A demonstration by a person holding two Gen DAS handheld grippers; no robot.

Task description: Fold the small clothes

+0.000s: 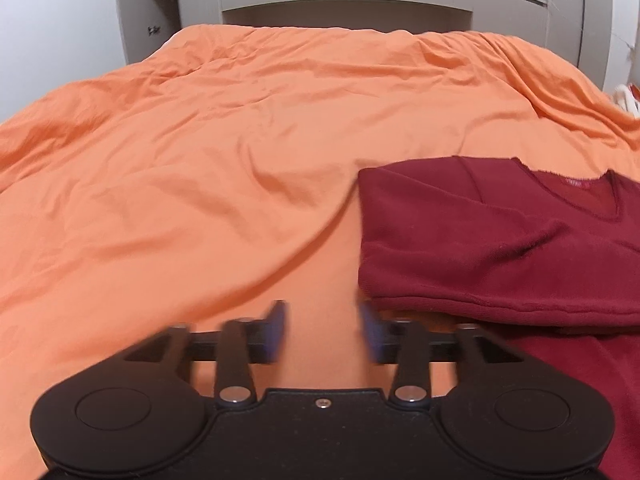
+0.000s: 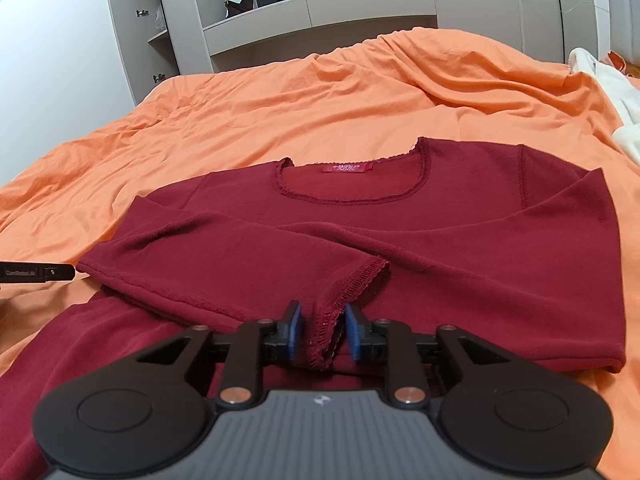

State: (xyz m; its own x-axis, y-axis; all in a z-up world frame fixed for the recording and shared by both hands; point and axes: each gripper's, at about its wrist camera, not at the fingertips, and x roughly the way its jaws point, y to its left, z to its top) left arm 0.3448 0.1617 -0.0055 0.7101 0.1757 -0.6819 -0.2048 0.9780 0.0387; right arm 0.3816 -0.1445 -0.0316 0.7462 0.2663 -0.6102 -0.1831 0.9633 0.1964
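A dark red long-sleeved shirt lies face up on the orange bedsheet, both sleeves folded across its chest. The cuff of the upper sleeve runs down between the blue pads of my right gripper. The pads stand a little apart from the cloth, so the gripper is open. In the left wrist view the shirt fills the right side. My left gripper hovers open over bare sheet just left of the shirt's folded edge, with nothing between its blurred fingers.
A white cloth lies at the bed's far right edge. Grey cupboards and shelves stand behind the bed. A black part of the left gripper pokes in at the left of the right wrist view.
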